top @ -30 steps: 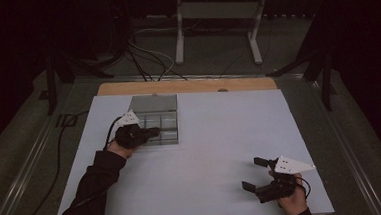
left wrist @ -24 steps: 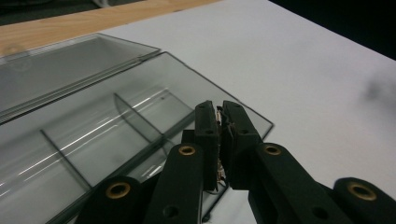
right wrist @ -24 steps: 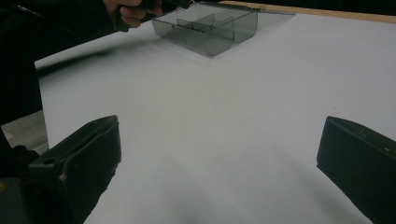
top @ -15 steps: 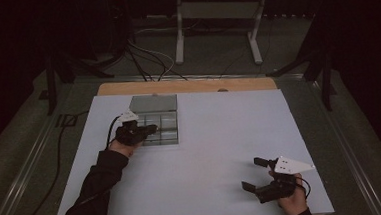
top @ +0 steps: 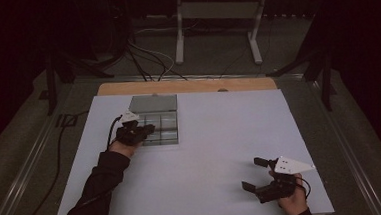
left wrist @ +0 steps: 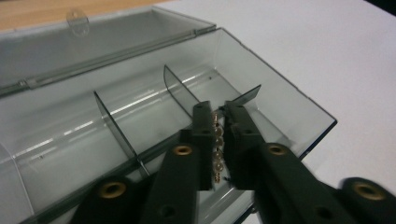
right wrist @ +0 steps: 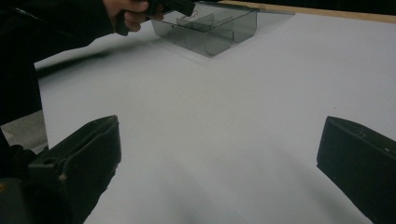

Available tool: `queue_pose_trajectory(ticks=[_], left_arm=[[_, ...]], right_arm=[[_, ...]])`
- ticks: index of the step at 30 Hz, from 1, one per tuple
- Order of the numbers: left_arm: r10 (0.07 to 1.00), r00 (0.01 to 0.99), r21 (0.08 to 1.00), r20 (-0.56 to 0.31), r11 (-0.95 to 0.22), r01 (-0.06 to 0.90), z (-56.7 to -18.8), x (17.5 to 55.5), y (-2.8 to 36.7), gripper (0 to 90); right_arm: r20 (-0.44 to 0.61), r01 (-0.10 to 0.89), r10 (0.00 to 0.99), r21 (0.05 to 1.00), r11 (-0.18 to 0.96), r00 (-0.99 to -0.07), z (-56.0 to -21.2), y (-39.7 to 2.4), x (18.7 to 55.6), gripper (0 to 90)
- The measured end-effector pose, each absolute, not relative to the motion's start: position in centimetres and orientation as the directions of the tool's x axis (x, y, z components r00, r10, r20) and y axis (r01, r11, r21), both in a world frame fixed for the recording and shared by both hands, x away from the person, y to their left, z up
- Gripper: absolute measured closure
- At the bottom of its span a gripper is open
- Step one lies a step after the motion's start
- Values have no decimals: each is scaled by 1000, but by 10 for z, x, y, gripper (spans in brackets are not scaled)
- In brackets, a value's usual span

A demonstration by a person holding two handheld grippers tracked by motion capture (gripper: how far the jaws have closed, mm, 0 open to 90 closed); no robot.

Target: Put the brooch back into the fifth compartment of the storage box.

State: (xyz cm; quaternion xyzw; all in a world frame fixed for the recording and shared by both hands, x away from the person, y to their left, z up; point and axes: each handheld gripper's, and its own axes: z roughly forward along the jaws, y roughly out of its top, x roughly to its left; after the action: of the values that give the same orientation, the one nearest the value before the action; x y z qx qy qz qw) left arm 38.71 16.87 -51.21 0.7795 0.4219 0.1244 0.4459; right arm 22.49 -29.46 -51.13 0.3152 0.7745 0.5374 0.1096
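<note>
Held thing: a short brass-coloured strip of beads or pins (left wrist: 216, 147), small and hard to name more closely.
Long axis: in the left gripper view it runs along the jaws, one end near the jaw tips, the other back toward the claw's body; it points into the box.
Grip: the left claw (left wrist: 217, 108) has the strip between its two black jaws, which stand almost closed with a narrow gap. The jaws have just been opening a little; the strip sits between them, and whether the pads press it I cannot tell for sure.
Place of the strip: above the near right compartment of the clear box (left wrist: 280, 88), just beside the divider (left wrist: 180, 88) that splits that row.
Box: smoky clear plastic, lid (left wrist: 93, 42) thrown open and lying flat behind it; thin walls cut it into compartments. In the high view the box (top: 159, 127) lies near the far left corner of the bench (top: 220, 135), close to the wooden strip along the far edge.
Left claw, high view: left claw (top: 147, 129) reaches over the box's left side, level, the person's dark sleeve behind it.
Right claw: the right claw (top: 255, 173) rests near the near right corner of the bench, jaws spread wide with nothing between them, well apart from the box.
</note>
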Motion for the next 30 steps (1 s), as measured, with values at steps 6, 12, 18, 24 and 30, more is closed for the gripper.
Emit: queue_pose_trajectory(ticks=[6,12,18,24,30], left_arm=[[773,602,812,-200,-213,543,-509,385,171,642],[752,625,816,-209,-218,535,-507,383,170,381],[738,636,822,-226,-206,531,-505,381,168,214],[687,685,816,-244,-236,528,-501,378,167,61],[657,725,835,-208,-267,481,-496,371,166,15]], right_arm=[[172,373,606,901,223,-777,-512,-295,225,0],[172,373,605,901,224,-777,-512,-294,226,0],[172,373,605,901,223,-778,-512,-295,225,0],[171,373,607,901,223,-776,-512,-295,225,0],[169,372,608,901,224,-776,-511,-295,224,0]])
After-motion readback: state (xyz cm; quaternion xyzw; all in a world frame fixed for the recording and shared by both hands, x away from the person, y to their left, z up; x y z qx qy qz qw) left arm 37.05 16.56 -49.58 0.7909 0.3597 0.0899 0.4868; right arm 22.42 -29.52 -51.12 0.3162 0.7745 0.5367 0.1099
